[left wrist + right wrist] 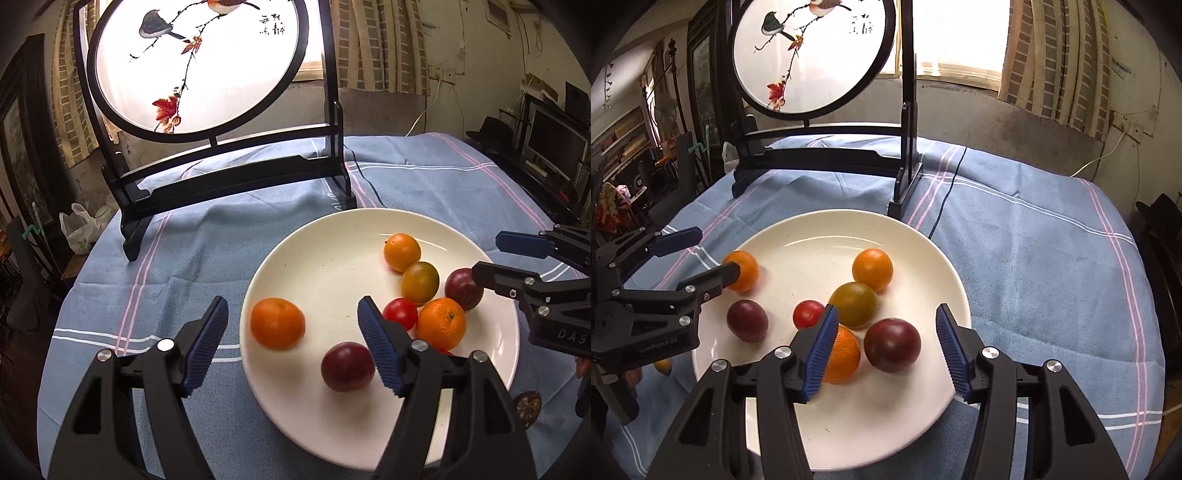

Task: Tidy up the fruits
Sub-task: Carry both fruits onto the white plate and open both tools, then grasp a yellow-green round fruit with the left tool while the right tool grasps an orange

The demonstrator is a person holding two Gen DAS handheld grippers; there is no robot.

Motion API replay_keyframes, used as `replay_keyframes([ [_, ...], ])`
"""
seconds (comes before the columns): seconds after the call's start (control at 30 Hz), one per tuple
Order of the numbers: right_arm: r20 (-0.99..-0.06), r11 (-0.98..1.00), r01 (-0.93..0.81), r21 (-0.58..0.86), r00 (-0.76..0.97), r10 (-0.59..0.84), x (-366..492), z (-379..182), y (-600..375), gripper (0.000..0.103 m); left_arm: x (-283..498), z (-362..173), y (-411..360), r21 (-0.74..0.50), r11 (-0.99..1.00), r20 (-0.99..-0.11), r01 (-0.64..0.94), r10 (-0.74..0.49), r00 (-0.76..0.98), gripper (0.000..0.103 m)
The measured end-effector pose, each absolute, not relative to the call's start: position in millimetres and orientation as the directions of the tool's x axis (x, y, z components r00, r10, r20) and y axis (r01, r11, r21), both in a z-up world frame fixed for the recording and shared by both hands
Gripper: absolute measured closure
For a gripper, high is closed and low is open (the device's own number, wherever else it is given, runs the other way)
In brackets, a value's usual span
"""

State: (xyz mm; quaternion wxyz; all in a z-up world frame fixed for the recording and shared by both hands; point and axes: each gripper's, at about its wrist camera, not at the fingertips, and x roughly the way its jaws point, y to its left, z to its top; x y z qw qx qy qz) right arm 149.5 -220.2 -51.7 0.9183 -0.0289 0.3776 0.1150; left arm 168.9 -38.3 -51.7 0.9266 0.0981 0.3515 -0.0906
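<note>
A wide white ceramic plate [332,424] sits on the blue striped cloth covering the surface [184,258], in front of a black-framed round painted screen [199,62]. The plate holds seven small round fruits. A bright orange mandarin [277,323] lies alone near the plate's left side, and a dark purple plum [347,366] lies close by toward the near rim. The rest cluster on the right side: a small red tomato [400,313], a second orange mandarin [441,323], an olive-green and orange fruit [420,282], a smooth orange fruit [402,252] and a second dark plum [463,294].

The left tool [293,317] hovers with its ribbed blue pads spread wide, the lone mandarin lying between them but untouched. The right tool [886,325] is likewise spread apart and empty, hanging over the second plum [892,345].

These fruits look light and firm but smooth-skinned, so they would likely roll on the glazed plate if nudged. The tomato and plums probably bruise under hard squeezing. Taking each across its widest middle, with gentle pressure, seems safest.
</note>
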Motion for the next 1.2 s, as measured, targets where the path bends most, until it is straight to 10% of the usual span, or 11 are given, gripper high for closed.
replay_keyframes([
  [0.87, -0.812, 0.847, -0.467, 0.252, 0.375, 0.448, -70, -113, -147, 0.043, -19, -54, 66, 0.117, 0.92, -0.682, 0.373, -0.199, 0.704, 0.021],
  [0.97, -0.8, 0.86, -0.449, 0.242, 0.409, 0.439, -65, -113, -148, 0.067, -27, -69, 50, 0.152, 0.885, -0.706, 0.441, -0.215, 0.675, 0.021],
  [1.2, -0.793, 0.855, -0.479, 0.196, 0.436, 0.426, -83, -99, -154, 0.068, -21, -102, 13, 0.157, 0.813, -0.768, 0.561, -0.256, 0.587, 0.04],
])
